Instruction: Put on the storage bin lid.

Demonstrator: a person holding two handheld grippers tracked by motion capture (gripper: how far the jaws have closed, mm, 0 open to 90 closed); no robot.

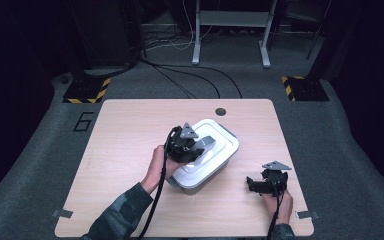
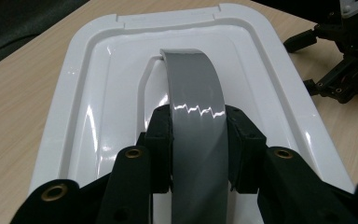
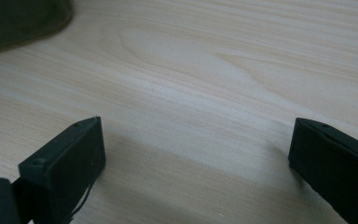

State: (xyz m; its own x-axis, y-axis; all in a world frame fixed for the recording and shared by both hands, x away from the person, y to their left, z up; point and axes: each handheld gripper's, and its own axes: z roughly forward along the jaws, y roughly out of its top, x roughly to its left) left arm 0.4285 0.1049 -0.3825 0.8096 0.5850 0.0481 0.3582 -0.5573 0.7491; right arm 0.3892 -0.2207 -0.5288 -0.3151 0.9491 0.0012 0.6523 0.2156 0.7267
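wooden table (image 1: 130,130); left tool (image 2: 198,140) clamps grey handle (image 2: 193,84) on white lid (image 2: 93,93).

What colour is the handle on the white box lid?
Glossy grey curved plastic handle, against the white plastic lid; clearest in the left gripper view.

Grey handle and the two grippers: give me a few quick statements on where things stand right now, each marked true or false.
1. The left gripper is clamped on the grey handle of the white lid. True.
2. The right gripper holds the lid's edge. False: its jaws stand wide apart over bare table, with nothing between them.
3. The lid sits on the grey box. True.
4. The box stands at the table's far left corner. False: it is near the middle.
5. The right gripper is to the right of the box, apart from it. True.
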